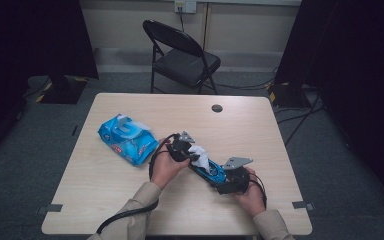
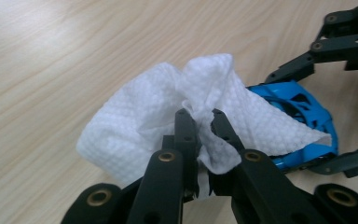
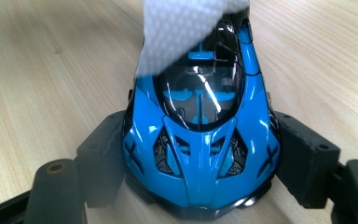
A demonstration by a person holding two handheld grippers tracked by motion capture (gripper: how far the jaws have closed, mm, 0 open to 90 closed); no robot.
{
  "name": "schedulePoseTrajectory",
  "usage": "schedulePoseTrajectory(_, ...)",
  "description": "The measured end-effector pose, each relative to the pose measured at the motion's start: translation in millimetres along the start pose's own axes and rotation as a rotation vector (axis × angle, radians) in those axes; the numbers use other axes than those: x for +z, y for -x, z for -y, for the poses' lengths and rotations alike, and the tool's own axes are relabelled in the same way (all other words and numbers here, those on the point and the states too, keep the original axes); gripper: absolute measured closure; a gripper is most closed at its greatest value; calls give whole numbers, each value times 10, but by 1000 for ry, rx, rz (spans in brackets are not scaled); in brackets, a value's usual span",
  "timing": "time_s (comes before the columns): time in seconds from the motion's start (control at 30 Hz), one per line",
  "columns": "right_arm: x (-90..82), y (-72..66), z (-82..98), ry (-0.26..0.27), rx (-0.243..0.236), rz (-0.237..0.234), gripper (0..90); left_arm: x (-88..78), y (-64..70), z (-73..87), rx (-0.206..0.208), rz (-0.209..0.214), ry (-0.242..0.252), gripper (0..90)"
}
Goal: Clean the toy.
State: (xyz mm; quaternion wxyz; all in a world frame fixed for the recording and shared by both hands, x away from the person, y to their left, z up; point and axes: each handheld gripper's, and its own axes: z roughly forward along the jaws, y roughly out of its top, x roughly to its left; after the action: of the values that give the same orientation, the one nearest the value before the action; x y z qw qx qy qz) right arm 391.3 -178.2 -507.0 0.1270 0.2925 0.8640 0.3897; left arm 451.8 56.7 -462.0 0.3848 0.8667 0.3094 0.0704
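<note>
A blue toy car (image 3: 200, 135) sits on the wooden table (image 1: 130, 200), toward the person's side and a little right of the middle, lying slantwise between the two hands. The right gripper (image 1: 234, 179) has it by the flanks: in the right gripper view a dark pad presses each side of the bodywork, the jaws spread wide to take the car's width, so it is grasping the car. The glossy canopy and the blue bodywork face the camera there.

Over the far end of the car lies a white wipe (image 2: 168, 121), bunched and dimpled. The left gripper (image 1: 183, 148) has its jaws pinched nearly together on a fold of that wipe; in the left gripper view the two black fingers (image 2: 186, 133) meet with the cloth squeezed between them, and the rest of the wipe billows out over the car's blue shell and down to the table. So the left one is clenched on the wipe, and the wipe touches the car.

Just to the left of the left hand (image 1: 166, 167) lies a blue pack of wipes (image 1: 128, 138), its flap up and a sheet showing at the opening. It is near the hand but apart from the car.

Bare tabletop lies all around the car. The near edge lies close below the forearms, the right edge well apart from the right hand (image 1: 252, 196). A round cable hole (image 1: 217, 108) sits near the far edge, and a black folding chair (image 1: 182, 57) stands beyond the table.
</note>
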Motion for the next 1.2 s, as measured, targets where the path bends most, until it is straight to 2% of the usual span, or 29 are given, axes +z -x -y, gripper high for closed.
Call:
schedulePoseTrajectory(0.27,0,0,0,0,1,0,257,-60,-65,20,-21,-31,9,846)
schedulePoseTrajectory(0.37,0,1,0,0,-1,0,257,-105,-30,-24,-27,-11,26,847)
schedulePoseTrajectory(0.57,0,0,0,0,0,0,257,-109,256,-176,40,63,54,847)
schedulePoseTrajectory(0.63,0,0,0,0,0,0,257,-92,343,-208,75,70,48,847)
schedulePoseTrajectory(0.7,0,0,0,0,0,0,257,-47,426,-224,80,90,50,847)
schedulePoseTrajectory(0.93,0,0,0,0,0,0,256,135,614,-226,115,139,10,847)
schedulePoseTrajectory(1.1,0,1,0,0,-2,0,256,292,668,-226,115,148,-12,847)
schedulePoseTrajectory(1.2,0,-1,0,0,0,0,257,384,701,-203,143,146,-50,846)
